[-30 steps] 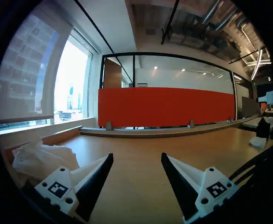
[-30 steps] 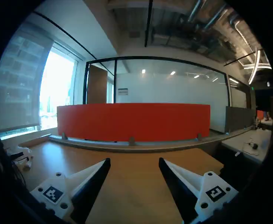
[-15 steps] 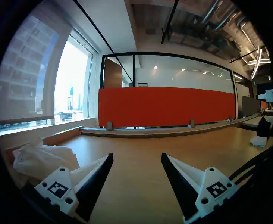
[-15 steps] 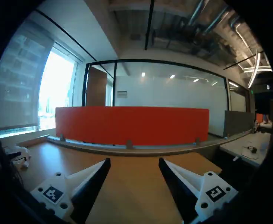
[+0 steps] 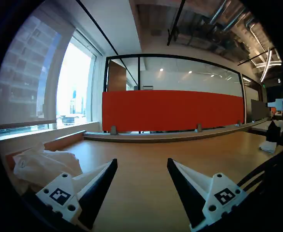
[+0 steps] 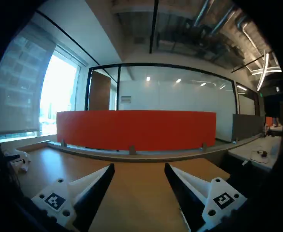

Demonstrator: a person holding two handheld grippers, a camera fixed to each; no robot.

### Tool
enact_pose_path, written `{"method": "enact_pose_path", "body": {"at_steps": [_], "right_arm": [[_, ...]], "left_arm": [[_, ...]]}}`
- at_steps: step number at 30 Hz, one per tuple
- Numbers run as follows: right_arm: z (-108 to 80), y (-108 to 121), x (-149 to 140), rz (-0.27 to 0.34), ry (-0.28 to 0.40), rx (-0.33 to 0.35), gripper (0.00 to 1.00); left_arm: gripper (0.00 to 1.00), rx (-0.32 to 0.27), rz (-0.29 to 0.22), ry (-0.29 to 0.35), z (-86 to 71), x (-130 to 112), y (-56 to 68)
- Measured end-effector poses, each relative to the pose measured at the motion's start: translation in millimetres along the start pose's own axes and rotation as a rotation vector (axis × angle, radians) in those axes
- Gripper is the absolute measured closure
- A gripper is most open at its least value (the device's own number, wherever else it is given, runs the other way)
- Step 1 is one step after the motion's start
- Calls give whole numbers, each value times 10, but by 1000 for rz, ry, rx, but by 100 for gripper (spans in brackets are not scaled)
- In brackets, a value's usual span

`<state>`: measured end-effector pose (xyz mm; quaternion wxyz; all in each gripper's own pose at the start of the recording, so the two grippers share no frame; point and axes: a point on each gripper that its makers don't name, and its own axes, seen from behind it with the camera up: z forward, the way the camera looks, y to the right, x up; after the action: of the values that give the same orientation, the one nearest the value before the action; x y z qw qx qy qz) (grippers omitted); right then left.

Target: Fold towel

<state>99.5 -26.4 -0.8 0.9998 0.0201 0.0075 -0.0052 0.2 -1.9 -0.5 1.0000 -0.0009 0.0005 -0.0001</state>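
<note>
A crumpled white towel [image 5: 45,164] lies on the wooden table [image 5: 149,162] at the left, just beyond my left gripper's left finger. My left gripper [image 5: 141,166] hovers low over the table, open, nothing between its fingers. In the right gripper view, my right gripper [image 6: 138,170] is open over the same wooden table [image 6: 141,189], with nothing held. A bit of the white towel [image 6: 21,160] shows at the far left edge of that view.
A red divider panel [image 5: 172,110] stands along the table's far edge, with a glass wall behind it. Windows [image 5: 72,89] run along the left. A black object and white cloth [image 5: 271,139] sit at the far right. Another desk [image 6: 257,149] stands to the right.
The left gripper has held still. The right gripper view has drifted slightly, the red panel and towel shifting a little leftward and upward in it.
</note>
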Motion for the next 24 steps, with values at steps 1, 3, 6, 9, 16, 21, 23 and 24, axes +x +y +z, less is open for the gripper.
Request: {"method": "enact_pose_path", "body": {"at_steps": [1, 3, 6, 9, 16, 21, 23, 24], "right_arm": [[0, -7, -39, 2, -1, 5, 0], [-3, -23, -109, 6, 0, 14, 0], [-11, -36, -224, 8, 1, 23, 0], [-12, 6, -346, 12, -1, 18, 0], [-18, 142, -593, 30, 2, -3, 0], [-10, 145, -782, 62, -6, 6, 0], [-11, 139, -844, 74, -9, 10, 0], [-10, 138, -865, 76, -10, 10, 0]], "left_arm": [[5, 0, 0, 0, 0, 0, 1], [5, 0, 0, 0, 1, 0, 2], [5, 0, 0, 0, 0, -2, 5], [5, 0, 0, 0, 0, -3, 7], [5, 0, 0, 0, 2, -4, 6], [5, 0, 0, 0, 3, -5, 7], [5, 0, 0, 0, 3, -4, 7], [5, 0, 0, 0, 3, -4, 7]]}}
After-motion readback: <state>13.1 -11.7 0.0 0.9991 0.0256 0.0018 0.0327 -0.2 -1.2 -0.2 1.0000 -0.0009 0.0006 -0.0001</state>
